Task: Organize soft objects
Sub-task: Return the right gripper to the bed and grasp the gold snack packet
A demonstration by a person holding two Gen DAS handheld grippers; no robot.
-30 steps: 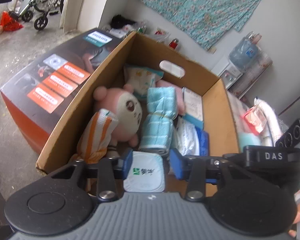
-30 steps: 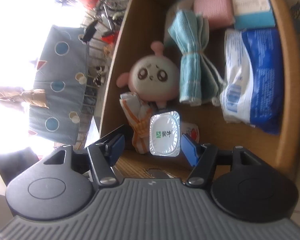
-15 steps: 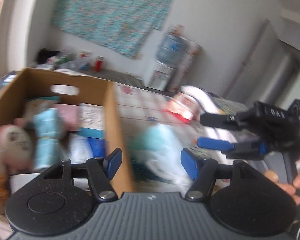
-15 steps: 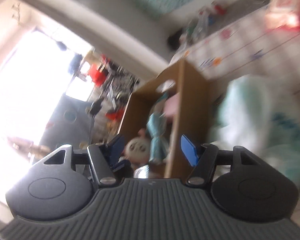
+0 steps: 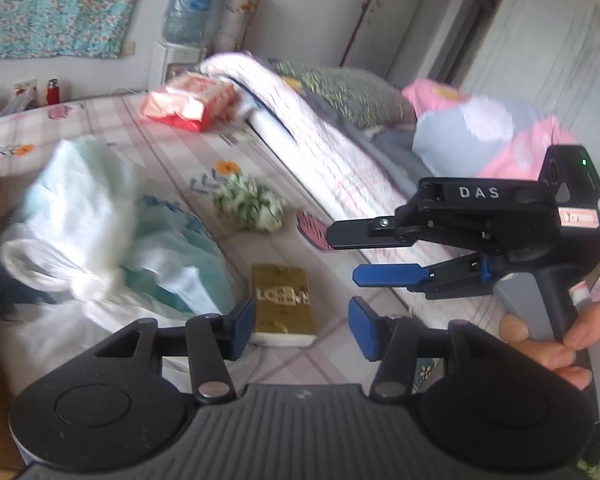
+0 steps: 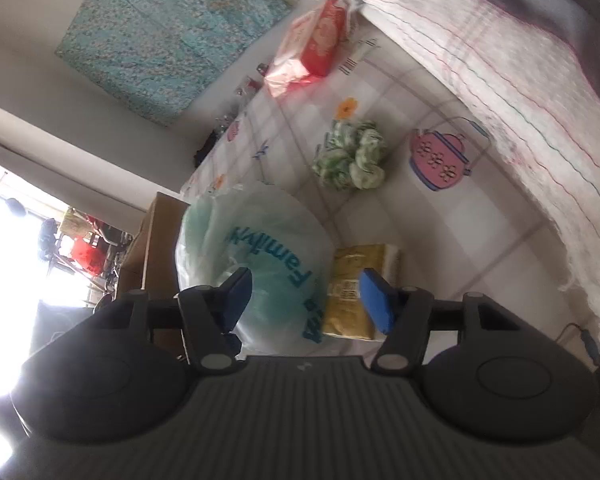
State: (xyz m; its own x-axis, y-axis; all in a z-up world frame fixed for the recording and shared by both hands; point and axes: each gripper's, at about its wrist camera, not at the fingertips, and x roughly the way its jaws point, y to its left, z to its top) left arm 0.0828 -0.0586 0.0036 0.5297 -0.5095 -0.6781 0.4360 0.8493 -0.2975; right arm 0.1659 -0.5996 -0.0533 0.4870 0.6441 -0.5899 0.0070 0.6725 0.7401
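Tissue pack (image 5: pixel 283 304): gold. Scrunchie (image 5: pixel 249 207): green-white mottled. Plastic bag (image 6: pixel 260 256): translucent white, blue lettering. Snack packet (image 5: pixel 190 100): red-white. Bed sheet (image 6: pixel 384 216): pale check, flower and pink pot prints. Wall cloth (image 6: pixel 172 32): turquoise floral. Gripper pads (image 5: pixel 362 328): blue.

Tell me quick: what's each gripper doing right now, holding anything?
Left gripper: open, jaws just closing, nothing between them.
Right gripper: open, jaws just closing, holding nothing.

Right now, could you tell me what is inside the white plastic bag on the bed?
Through the thin white plastic bag, something soft and pale teal shows, filling most of it. What it is stays unclear: the plastic and the blur hide its shape. Blue lettering is printed on the outside.
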